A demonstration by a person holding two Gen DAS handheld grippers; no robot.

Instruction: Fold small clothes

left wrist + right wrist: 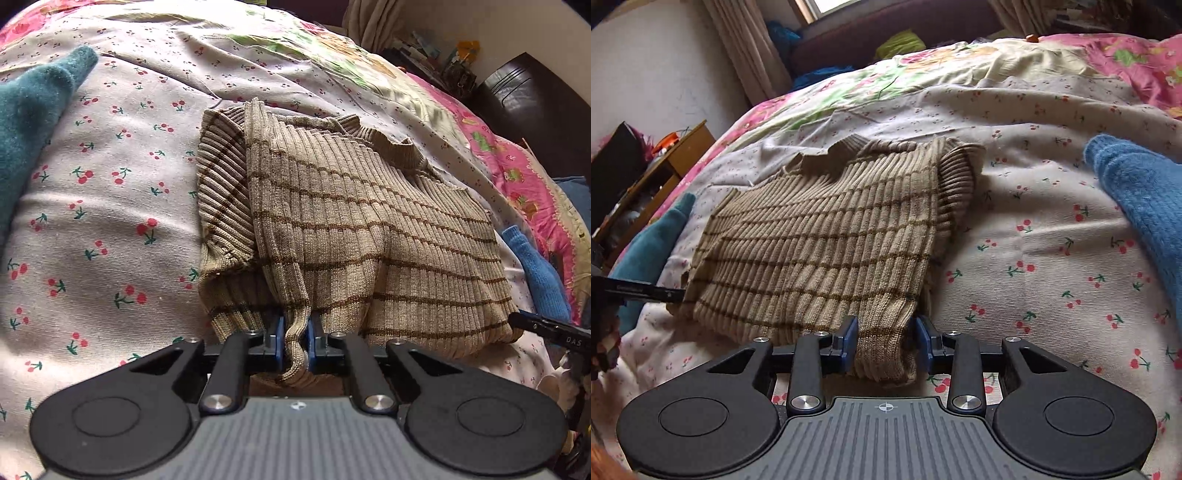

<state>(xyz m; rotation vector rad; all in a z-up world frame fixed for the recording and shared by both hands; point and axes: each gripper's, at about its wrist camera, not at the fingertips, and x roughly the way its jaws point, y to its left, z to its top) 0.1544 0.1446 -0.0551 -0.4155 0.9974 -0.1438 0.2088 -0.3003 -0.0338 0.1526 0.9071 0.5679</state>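
Nearest my left gripper (295, 341): a bunched fold of the tan striped sweater (354, 229), pinched tight between the blue pads (279, 341), jaws nearly closed on the hem. I hold it at the sweater's near edge. Sweater lies flat on the cherry-print sheet (110, 221), sleeve folded in along its left side, collar at the far end. Left of it, well apart, a teal garment (33, 122). Right of it, just beside its edge, a blue garment (535, 269).

Right wrist view, left to right: teal garment (653, 243), then the tip of my other gripper at the sweater's (827, 243) left corner, then my right gripper (886, 341) at the near right corner. Its jaws stand partly apart with the sweater's corner between the pads (850, 341); left pad looks in contact, right pad seems clear of the knit, hard to say for sure. Blue garment (1137, 199) lies far right on the sheet (1052, 266), apart from the sweater.
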